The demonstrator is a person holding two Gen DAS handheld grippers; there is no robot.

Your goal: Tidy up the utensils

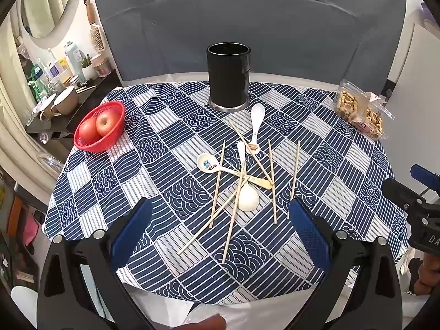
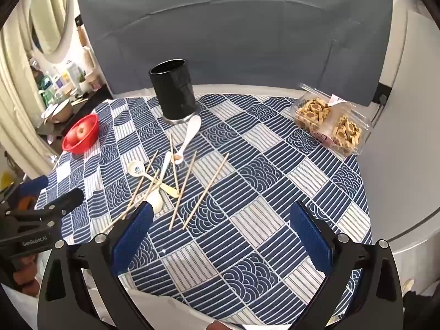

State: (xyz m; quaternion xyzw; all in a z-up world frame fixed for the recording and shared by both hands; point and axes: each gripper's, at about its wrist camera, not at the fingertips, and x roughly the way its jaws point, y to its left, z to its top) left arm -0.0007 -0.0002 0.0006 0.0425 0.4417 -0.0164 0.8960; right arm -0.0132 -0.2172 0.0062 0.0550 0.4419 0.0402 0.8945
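Scattered chopsticks, spoons, black holder

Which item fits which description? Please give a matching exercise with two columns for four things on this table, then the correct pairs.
Things:
1. holder
2. basket
3. biscuit box
4. chopsticks

Descriptions:
A. red, holds two apples
B. clear plastic, at the right edge
C. black, upright, empty as far as visible
D. scattered loose among the spoons

Pairs: 1-C, 2-A, 3-B, 4-D

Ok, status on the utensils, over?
Both hand-held grippers, left and right, open, empty. Chopsticks and spoons loose on cloth. Holder unobstructed.
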